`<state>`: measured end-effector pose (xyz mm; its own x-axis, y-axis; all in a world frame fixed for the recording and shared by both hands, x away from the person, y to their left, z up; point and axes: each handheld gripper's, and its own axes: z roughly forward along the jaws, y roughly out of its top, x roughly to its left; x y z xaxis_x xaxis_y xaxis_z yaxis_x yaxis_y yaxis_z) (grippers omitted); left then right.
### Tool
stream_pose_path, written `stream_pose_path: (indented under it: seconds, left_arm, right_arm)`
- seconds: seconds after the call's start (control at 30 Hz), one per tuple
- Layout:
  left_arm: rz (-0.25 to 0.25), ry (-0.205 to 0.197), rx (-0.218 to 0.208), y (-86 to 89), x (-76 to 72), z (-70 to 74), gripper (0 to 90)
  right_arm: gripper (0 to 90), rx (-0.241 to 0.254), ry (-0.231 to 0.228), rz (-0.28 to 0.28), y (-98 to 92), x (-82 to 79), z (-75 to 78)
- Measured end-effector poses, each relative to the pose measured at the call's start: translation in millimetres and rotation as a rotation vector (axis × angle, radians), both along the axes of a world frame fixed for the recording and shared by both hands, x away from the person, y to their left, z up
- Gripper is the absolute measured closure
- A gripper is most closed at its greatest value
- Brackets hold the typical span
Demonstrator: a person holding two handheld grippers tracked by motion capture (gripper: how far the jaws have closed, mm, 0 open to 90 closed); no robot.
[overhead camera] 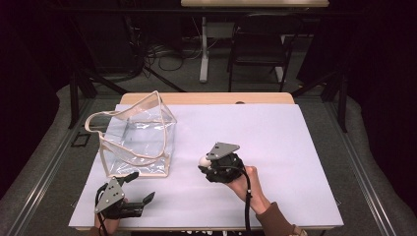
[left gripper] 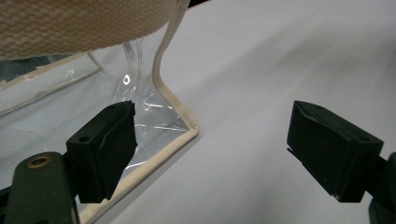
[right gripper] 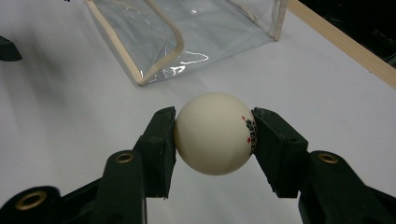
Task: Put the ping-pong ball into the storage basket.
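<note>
A white sheet (overhead camera: 275, 147) covers most of the table (overhead camera: 206, 98), giving a plain, flat surface on which small pale things stand out poorly, so what matters sits close to the near edge where the person can reach it. On the left half stands a clear plastic bag (overhead camera: 140, 140) with beige trim and a looped strap, upright with its mouth facing up and its walls sagging a little; standing open like that, it looks ready to take something dropped in from above. Near the bag's near-left corner the left gripper (overhead camera: 135, 189) hangs low with its jaws spread wide apart and nothing between them; in the left gripper view the trimmed corner of the bag lies just ahead of one jaw, so I judge it is placed there to steady or hold the bag's edge. To the right of the bag, and clear of it, the right gripper (right gripper: 214, 135) is clamped on a cream-white ball (right gripper: 212, 133), one jaw pressed on each side at its widest part, which keeps a smooth round thing from slipping out. The ball is held off the sheet, near the bag, probably bound for its opening.
</note>
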<state>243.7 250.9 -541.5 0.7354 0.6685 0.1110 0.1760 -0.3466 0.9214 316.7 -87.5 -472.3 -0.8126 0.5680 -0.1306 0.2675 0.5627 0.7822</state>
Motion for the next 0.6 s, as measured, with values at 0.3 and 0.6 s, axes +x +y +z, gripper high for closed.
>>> stream_pose_path:
  seconds: [0.3, 0.6]
  left_arm:
    - [0.003, 0.001, -0.002, 0.4, -0.2, 0.0, 15.9]
    - [0.000, 0.001, -0.005, 0.5, 0.1, -0.3, 15.9]
  right_arm:
    - [50.8, 0.005, 0.000, -0.001, -0.5, 0.2, 1.3]
    - [50.8, -0.001, 0.010, -0.008, -1.8, 4.1, 0.3]
